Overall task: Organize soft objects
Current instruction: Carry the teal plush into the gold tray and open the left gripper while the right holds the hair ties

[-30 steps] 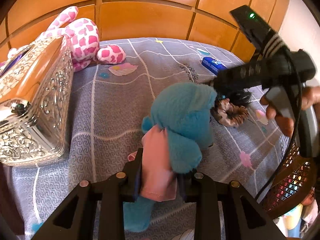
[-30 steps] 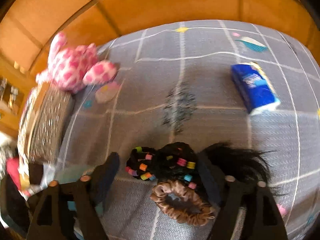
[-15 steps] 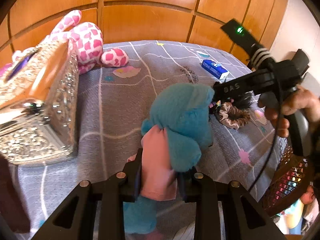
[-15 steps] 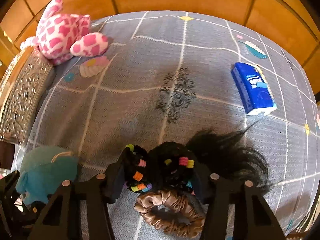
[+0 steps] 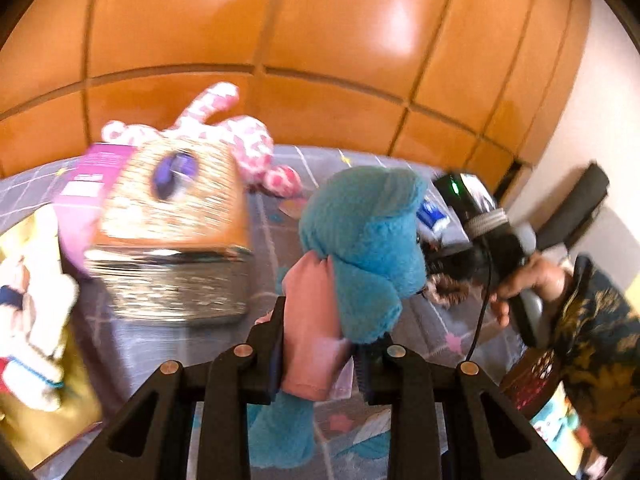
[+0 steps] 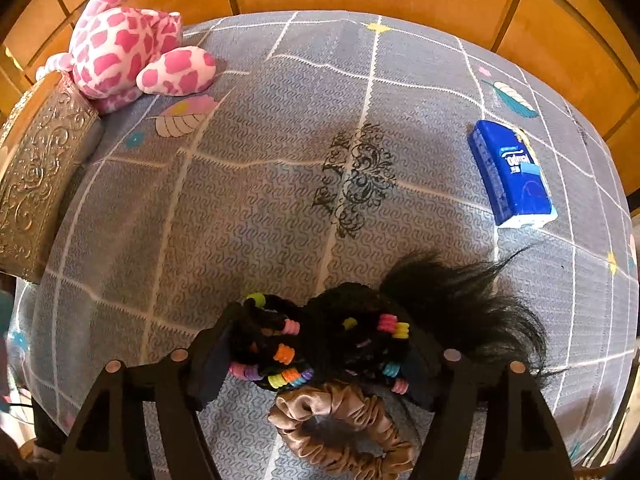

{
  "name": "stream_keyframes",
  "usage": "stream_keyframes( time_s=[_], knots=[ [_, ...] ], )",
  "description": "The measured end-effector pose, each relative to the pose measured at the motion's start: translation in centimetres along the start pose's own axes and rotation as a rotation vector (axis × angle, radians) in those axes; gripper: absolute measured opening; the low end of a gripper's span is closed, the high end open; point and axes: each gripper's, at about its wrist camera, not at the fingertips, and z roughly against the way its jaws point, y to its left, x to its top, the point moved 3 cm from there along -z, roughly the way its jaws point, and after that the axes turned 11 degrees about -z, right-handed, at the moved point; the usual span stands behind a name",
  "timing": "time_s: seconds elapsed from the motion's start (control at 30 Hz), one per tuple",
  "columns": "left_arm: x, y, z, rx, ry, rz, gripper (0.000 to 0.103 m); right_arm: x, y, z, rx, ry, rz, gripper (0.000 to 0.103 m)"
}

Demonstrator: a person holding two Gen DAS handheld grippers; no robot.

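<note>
Left tongs (image 5: pixel 318 354) clamped on the teal plush (image 5: pixel 362 248) by its pink part; the plush hangs clear of the bed (image 6: pixel 248 184), carried in the air. View blurred, so fine detail is lost.

Right tongs (image 6: pixel 320 350) straddle the beaded black hair ties (image 6: pixel 280 344), which lie on the bed with the black hair tuft (image 6: pixel 460 304) at their right side and the brown scrunchie (image 6: pixel 340 428) just in front. The jaws have just been reopening after a squeeze; the ties sit between them, but I cannot tell whether the pads press. Nothing lifted there yet.

Left to sort, by my reading: pink spotted plush (image 6: pixel 124 44) against the silver box (image 6: pixel 36 184), blue tissue pack (image 6: pixel 508 172) alone at the right, plus the hair items. A bag (image 5: pixel 44 360) with another soft toy shows at the left edge; possibly the drop point, not certain.

Progress estimate: early. One plush in transit, the rest on the bed.
</note>
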Motion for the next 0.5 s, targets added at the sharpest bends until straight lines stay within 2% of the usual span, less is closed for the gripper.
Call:
stream_keyframes(
  time_s=[0.2,0.3,0.5],
  knots=[
    [0.0,6.4,3.8,0.108,-0.059,0.150,0.028,-0.2,-0.2,0.3,-0.001,-0.009,-0.002,0.066],
    [-0.9,10.3,5.4,0.207,-0.072,0.227,0.029,0.1,0.2,0.3,-0.005,-0.012,0.002,0.066],
    [-4.4,19.3,7.4,0.391,-0.052,0.449,0.029,-0.1,0.5,0.5,-0.011,-0.021,0.010,0.065]
  ],
)
